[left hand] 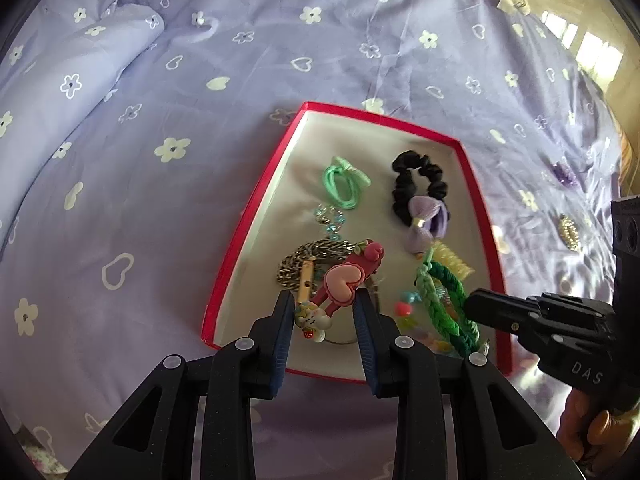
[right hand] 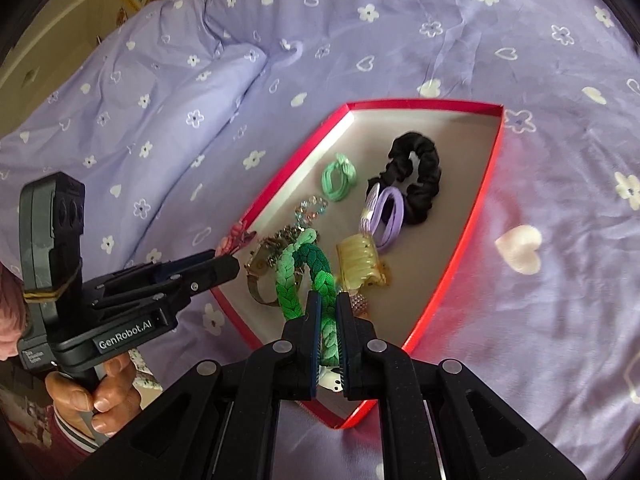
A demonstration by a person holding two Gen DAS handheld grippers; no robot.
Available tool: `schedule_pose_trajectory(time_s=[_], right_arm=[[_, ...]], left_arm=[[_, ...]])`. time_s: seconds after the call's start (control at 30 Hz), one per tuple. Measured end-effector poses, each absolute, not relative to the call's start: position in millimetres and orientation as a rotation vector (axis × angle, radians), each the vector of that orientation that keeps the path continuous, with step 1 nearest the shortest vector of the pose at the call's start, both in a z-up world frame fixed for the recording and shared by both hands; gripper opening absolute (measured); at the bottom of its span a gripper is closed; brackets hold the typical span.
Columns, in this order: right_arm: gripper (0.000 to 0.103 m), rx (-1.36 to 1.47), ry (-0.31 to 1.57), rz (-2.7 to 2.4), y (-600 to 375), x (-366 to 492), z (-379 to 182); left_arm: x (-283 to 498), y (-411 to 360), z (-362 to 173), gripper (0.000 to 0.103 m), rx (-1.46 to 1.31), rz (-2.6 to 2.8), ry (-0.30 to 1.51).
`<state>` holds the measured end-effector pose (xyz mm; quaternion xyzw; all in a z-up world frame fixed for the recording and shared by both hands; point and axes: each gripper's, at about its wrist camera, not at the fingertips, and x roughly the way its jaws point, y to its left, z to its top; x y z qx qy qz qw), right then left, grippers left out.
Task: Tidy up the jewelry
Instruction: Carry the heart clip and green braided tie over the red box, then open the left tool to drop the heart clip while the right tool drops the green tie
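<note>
**Obs 1:** Right gripper (right hand: pixel 328 304) fills the foreground of its own view, jaws squeezed narrow on the green braided band (right hand: pixel 308 276). Band loops upward from the pads and hangs over the near end of the red-rimmed box (right hand: pixel 494 168).

**Obs 2:** Left gripper (left hand: pixel 322 300): jaws partly open, pads pressing either side of a pink heart hair clip (left hand: pixel 344 280). Clip stands out past the fingertips, over the silver chain (left hand: pixel 308 254) inside the box.

**Obs 1:** Step in hand, as I judge it: both pieces are being brought to the box at once. Neither is set down yet.

**Obs 2:** Already in the box: mint hair tie (left hand: pixel 344 184), black scrunchie (left hand: pixel 420 184), lilac bow tie (left hand: pixel 428 220), yellow claw clip (right hand: pixel 360 260), small blue bead piece (left hand: pixel 330 218). Far half of the floor is bare.

**Obs 1:** Next move probably calls for lowering each piece to a bare patch of floor, then opening. Near end is crowded; band could drape onto the chain and tangle.

**Obs 2:** Box sits on the lilac flowered bedsheet (left hand: pixel 160 208). Two small items are out on the sheet, right of the box: a purple piece (left hand: pixel 564 174) and a pale glittery one (left hand: pixel 570 232). Both well apart from either gripper.

**Obs 1:** A hand (right hand: pixel 94 392) grips the left tool's handle, low left in the right view.
</note>
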<state>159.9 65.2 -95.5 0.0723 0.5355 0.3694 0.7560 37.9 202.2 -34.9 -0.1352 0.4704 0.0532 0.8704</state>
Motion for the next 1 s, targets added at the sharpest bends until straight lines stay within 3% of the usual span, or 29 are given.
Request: schedule_pose_trajectory(time_s=[1.0], right_arm=[[0.012,0.159,1.197,0.795,68.2,163.9,-107.4]], left_arm=[[63.8,193.3,-64.5,0.031,-0.216,0.151,1.057]])
